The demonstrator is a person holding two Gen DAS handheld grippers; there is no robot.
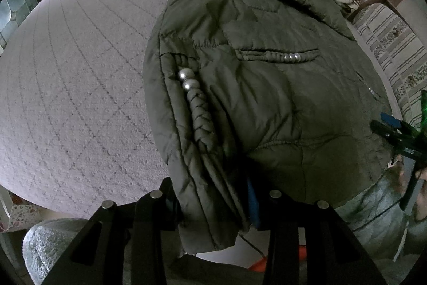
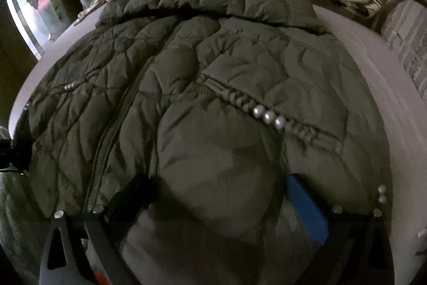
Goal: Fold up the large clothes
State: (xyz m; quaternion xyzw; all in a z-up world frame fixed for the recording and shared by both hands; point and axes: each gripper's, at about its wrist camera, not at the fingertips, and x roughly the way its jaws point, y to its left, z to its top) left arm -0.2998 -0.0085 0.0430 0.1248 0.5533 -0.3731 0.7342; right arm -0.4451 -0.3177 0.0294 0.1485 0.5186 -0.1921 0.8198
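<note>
- Left wrist view: my left gripper [image 1: 213,207] pinches the near edge of the jacket [image 1: 253,87], a thick roll of padded cloth wedged between its fingers. The jacket lies on the bed cover [image 1: 74,87], with the pearl beads [image 1: 188,80] on its trim just beyond my grip. I judge that the slick puffy fabric could slide out of the pinch if I lift fast.
- Same view: my other tool shows at the jacket's right edge, near a sleeve of my own clothing; I worry the two could pull unevenly and skew the fold.
- Right wrist view: my right gripper [image 2: 213,194] stands spread over a bulge at the jacket's hem, with fabric between the fingers; whether they press it I cannot tell. Closing here may catch only the top layer. The beads on the pocket [image 2: 268,117] beyond could snag.
</note>
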